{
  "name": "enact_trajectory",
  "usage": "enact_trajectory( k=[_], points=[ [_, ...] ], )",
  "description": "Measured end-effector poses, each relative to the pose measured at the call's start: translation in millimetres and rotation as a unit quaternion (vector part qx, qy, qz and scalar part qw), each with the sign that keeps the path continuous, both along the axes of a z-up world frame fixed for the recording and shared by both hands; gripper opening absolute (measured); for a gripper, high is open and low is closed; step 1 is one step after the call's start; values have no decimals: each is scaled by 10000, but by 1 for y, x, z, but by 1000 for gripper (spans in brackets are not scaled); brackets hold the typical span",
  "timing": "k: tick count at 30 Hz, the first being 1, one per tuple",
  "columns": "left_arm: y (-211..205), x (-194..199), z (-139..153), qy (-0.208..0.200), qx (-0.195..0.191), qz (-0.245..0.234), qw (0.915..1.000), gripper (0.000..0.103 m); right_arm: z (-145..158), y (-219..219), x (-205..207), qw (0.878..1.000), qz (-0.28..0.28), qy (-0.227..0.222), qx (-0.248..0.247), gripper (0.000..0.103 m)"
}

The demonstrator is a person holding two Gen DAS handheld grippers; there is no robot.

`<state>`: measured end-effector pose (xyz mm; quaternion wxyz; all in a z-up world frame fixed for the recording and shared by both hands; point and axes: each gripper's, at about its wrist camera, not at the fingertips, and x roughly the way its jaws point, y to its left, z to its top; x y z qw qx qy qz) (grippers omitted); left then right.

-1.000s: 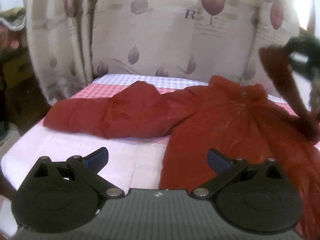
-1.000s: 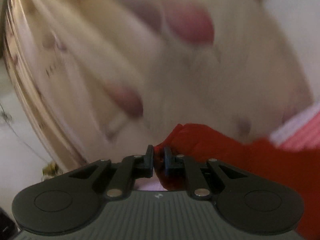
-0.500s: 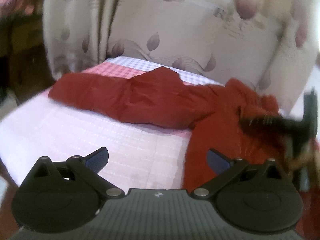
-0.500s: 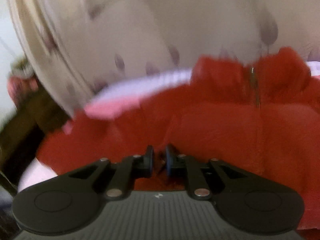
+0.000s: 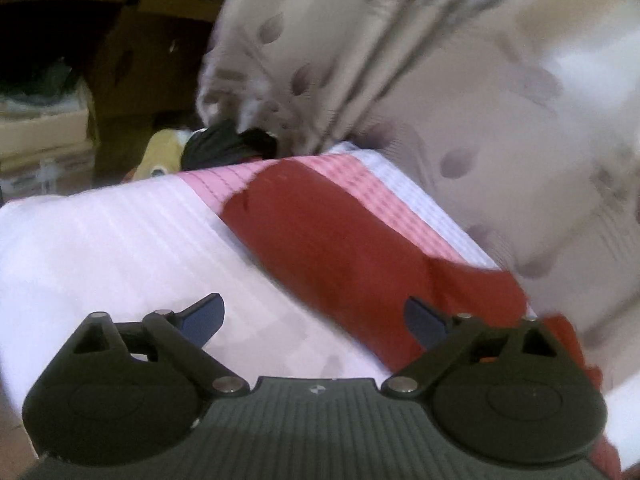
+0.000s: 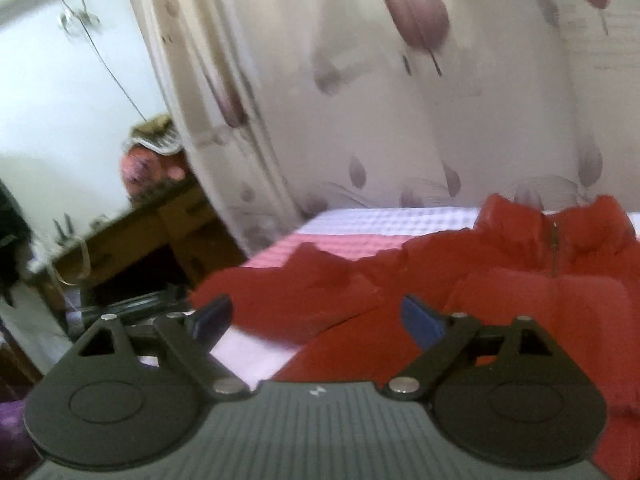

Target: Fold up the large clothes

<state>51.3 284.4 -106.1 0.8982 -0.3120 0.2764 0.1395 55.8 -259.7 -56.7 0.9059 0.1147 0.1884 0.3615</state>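
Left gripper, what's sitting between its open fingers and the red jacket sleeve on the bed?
In the left wrist view, only bare pale pink bedspread lies between the left gripper and the red sleeve.

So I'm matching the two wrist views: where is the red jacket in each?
Left wrist: the jacket runs as one sleeve from upper centre down to the lower right.
Right wrist: the jacket fills centre to right, zipped collar at upper right.
Shared landmark: the leaf-print curtain behind the bed.
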Motion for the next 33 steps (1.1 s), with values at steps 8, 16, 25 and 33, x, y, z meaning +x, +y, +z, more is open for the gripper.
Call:
enact_trajectory(
  k=[8, 16, 25, 33],
  points=[
    [26, 46, -11, 37, 189, 28, 9998, 54, -6, -57, -62, 9980, -582, 168, 154, 92],
    [9, 49, 32, -378, 187, 244, 9988, 4, -27, -117, -100, 9876, -1455, 408, 434, 92],
    [-188, 1, 177, -2071, 1283, -1661, 9556, 4, -36, -163, -105, 9752, -1872, 297, 1141, 92],
    [-365, 2, 155, -1922, 1706, -3351, 9065, 5, -54, -175, -108, 9740, -1817, 307, 1320, 92]
  ],
)
